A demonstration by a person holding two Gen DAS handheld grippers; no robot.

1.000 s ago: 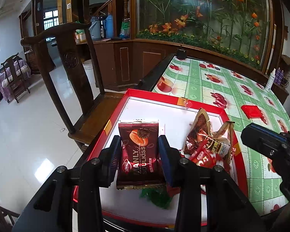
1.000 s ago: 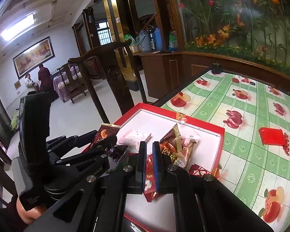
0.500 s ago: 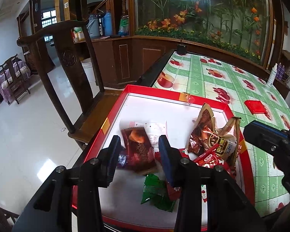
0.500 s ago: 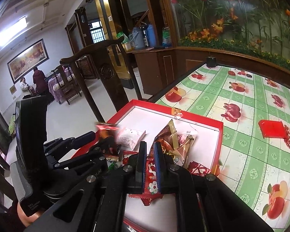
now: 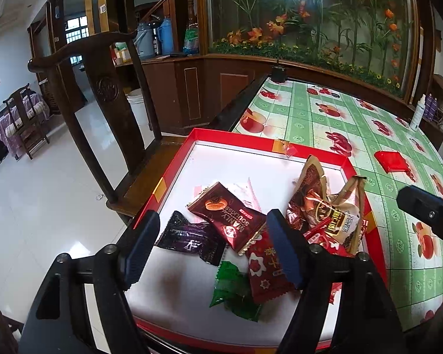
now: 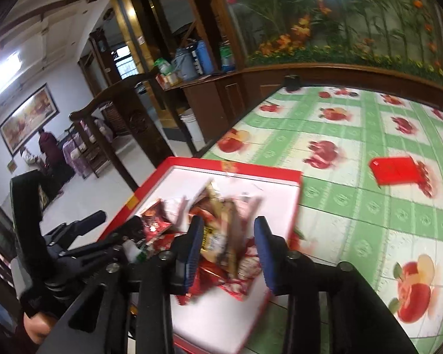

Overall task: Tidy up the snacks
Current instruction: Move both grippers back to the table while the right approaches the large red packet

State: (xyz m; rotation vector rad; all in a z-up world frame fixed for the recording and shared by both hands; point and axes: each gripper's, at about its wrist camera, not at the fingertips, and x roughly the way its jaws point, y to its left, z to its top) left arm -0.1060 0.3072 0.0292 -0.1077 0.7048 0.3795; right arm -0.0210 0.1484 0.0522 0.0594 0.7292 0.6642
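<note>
Partly blurred snack pile (image 6: 221, 236), tray (image 6: 280, 174) edge cut off

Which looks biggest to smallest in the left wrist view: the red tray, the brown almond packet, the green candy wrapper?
1. red tray
2. brown almond packet
3. green candy wrapper; sits nearer the camera, so its gap to the packet is unsure.

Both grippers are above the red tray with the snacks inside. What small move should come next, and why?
Probably draw the left gripper back from the red tray. Its fingers are opening with nothing pressed between them, and the dark red packet already lies loose among the other snacks. The right gripper is opening too, over the pile.
</note>
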